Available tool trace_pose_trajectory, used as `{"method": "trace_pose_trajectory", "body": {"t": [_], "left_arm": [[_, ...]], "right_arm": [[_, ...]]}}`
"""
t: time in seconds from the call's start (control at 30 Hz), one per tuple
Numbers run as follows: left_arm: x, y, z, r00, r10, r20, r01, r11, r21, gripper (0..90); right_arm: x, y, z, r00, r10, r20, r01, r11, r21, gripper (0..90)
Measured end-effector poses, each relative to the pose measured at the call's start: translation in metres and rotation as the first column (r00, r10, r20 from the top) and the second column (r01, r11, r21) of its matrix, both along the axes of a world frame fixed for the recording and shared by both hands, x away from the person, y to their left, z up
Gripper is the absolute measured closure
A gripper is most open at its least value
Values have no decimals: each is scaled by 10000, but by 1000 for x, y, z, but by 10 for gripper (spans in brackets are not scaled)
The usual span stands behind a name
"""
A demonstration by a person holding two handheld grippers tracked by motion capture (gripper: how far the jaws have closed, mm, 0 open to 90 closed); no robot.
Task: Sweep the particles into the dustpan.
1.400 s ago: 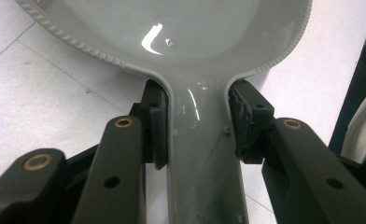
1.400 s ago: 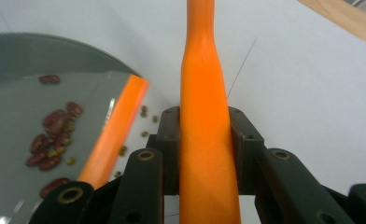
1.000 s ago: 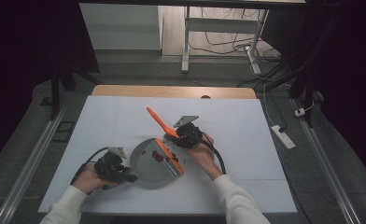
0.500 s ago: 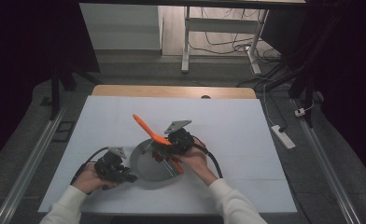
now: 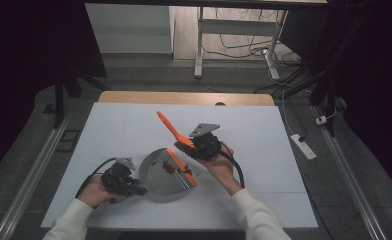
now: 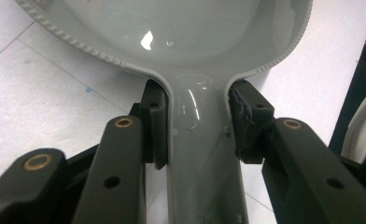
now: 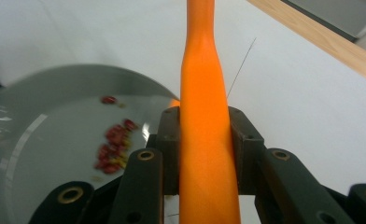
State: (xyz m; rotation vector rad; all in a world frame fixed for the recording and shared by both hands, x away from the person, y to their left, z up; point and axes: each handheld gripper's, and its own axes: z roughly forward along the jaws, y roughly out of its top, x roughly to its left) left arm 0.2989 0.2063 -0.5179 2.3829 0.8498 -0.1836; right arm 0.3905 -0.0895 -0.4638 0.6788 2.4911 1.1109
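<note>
A grey dustpan (image 5: 156,177) with an orange front lip (image 5: 181,167) lies on the white table. Small red crumbs (image 5: 168,167) sit in it just behind the lip. My left gripper (image 5: 134,188) is shut on the pan's grey handle (image 6: 202,140), one pad on each side. My right gripper (image 5: 190,145) is shut on the handle of an orange brush (image 5: 169,126), whose handle points up and away to the far left. The right gripper (image 7: 204,140) hovers at the pan's right front edge, with the crumbs (image 7: 113,149) to its left in the pan (image 7: 41,130).
The white table cover (image 5: 264,150) is bare to the right and at the back, ending in a wooden edge (image 5: 184,97). A white power strip (image 5: 304,146) lies on the floor to the right. A metal frame (image 5: 200,45) stands behind the table.
The right gripper swung the orange brush left over the pan's lip, then back right to about where it started. The left gripper and pan have held still.
</note>
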Motion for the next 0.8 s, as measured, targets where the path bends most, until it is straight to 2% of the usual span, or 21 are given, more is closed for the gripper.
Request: {"method": "trace_pose_trajectory", "body": {"t": [0.23, 0.47, 0.8], "left_arm": [[0, 0, 0, 10000, -6, -14, 5, 10000, -16, 614], [0, 0, 0, 10000, 13, 5, -13, 10000, -6, 614], [0, 0, 0, 10000, 1, 0, -1, 10000, -7, 614]], "right_arm": [[1, -11, -7, 9992, -306, -246, 303, 9995, -125, 701], [-4, -17, -9, 9979, -572, -289, 566, 9982, -208, 701], [-6, -13, -21, 9949, -851, -547, 821, 9952, -536, 701]]}}
